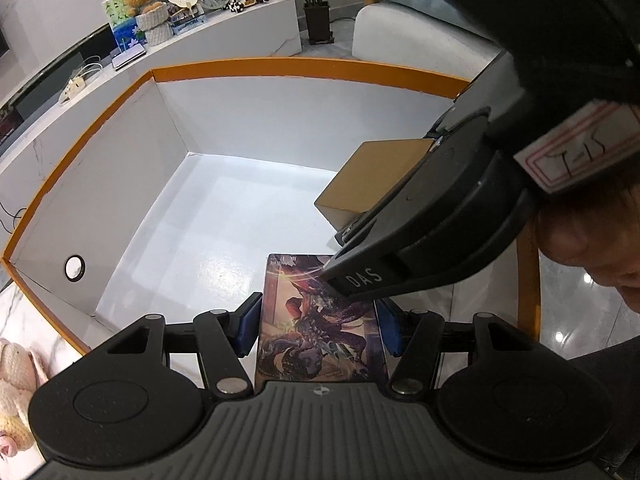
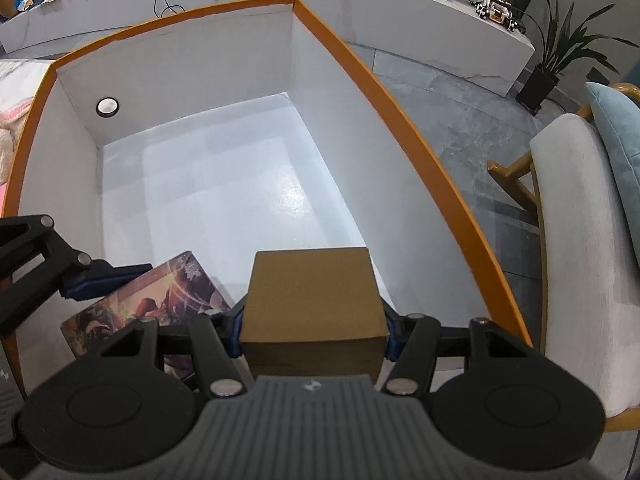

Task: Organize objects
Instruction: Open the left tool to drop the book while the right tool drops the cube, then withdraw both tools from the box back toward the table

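White marble counters and a grey tiled floor ring the scene, and both hands are down inside the big white-lined storage box with the orange rim (image 2: 404, 120). Left gripper (image 1: 318, 326) has its blue pads clamped on the two long edges of the flat picture-printed card box (image 1: 320, 332), whose long axis runs straight out ahead between the jaws, far end pointing at the bin's open floor. Right gripper (image 2: 314, 334) is closed on the sides of the plain brown cardboard carton (image 2: 312, 296), jaws moderately narrow, carton jutting forward from them. Side by side they go, the brown carton just to the right of the printed box, both at the bin's near end with bare floor stretching ahead. Whether either box is already resting on the bottom is hard to call from these angles, though the printed one looks very close. Letting go looks like the next job, and neither hand seems better placed.
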